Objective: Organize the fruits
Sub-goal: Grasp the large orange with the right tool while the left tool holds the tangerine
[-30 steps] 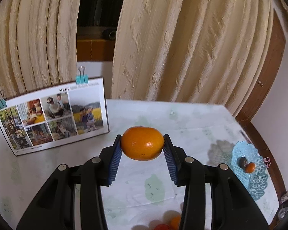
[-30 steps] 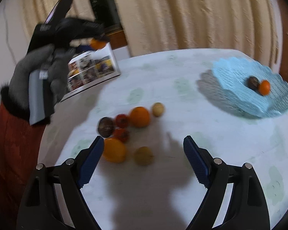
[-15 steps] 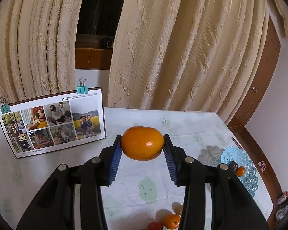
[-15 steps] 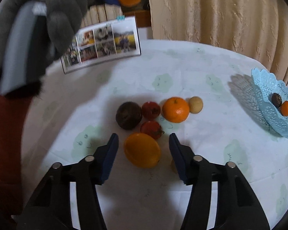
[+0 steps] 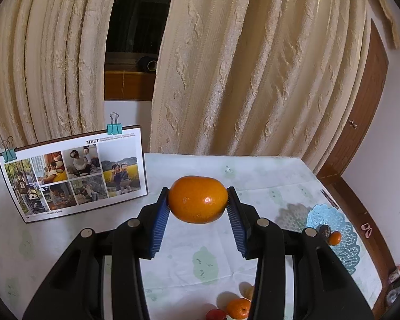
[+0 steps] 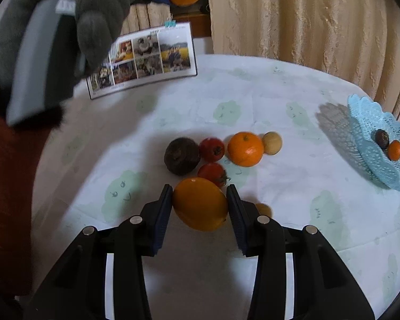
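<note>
While the left gripper point(image 5: 198, 200) hangs high above the table, its blue pads point(image 5: 161, 220) are pressed against both sides of an orange mandarin point(image 5: 198, 199), which it holds clear of the tablecloth point(image 5: 178, 261). Down at the right gripper point(image 6: 199, 204), the pads point(image 6: 162, 214) sit right at either flank of a yellow-orange fruit point(image 6: 200, 203) lying on the tablecloth; they look to be touching it, narrowed to its width, though a firm grip cannot be told. Just beyond that fruit lie two red tomatoes point(image 6: 211, 172), one behind the other, with a dark round fruit point(image 6: 181, 156) touching on their left. To their right sits an orange point(image 6: 245, 148), and a small tan fruit point(image 6: 272, 143) rests against its right side. Another small brownish fruit point(image 6: 263, 209) peeks out by the right finger. Off to the far right stands a light-blue lattice bowl point(image 6: 365, 144), well apart from the cluster, holding a dark fruit point(image 6: 382, 138) and a small orange one point(image 6: 395, 150) side by side. At the back of the table a photo board point(image 5: 74, 176) stands propped, teal binder clips point(image 5: 114, 125) on its top edge, and cream curtains point(image 5: 253, 80) hang behind everything.
</note>
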Tool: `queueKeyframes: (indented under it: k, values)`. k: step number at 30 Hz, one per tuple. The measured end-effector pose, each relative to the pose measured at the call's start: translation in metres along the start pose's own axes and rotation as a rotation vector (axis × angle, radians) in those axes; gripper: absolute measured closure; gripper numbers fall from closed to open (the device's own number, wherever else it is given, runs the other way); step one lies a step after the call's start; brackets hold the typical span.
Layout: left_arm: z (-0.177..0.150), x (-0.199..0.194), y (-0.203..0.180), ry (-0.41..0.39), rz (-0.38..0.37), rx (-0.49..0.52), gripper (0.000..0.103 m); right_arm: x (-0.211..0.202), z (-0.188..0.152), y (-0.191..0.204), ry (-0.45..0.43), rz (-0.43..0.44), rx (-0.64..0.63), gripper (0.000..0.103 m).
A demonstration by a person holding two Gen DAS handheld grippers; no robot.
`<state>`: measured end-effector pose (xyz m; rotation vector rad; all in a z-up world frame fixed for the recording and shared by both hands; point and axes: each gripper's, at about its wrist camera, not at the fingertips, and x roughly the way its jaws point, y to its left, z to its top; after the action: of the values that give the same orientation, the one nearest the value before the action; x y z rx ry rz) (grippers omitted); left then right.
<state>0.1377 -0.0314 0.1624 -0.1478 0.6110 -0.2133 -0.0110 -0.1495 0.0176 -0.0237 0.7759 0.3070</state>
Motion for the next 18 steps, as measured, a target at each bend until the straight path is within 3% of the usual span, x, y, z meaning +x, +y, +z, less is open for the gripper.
queueKeyframes:
  k: [7, 18]
  values:
    - [-0.003, -0.001, -0.009, -0.013, 0.020, 0.028, 0.060, -0.037, 0.016, -0.025, -0.110, -0.042, 0.070, 0.060]
    - [-0.011, -0.001, -0.031, -0.019, 0.016, 0.092, 0.060, -0.085, 0.035, -0.112, -0.257, -0.220, 0.271, 0.060]
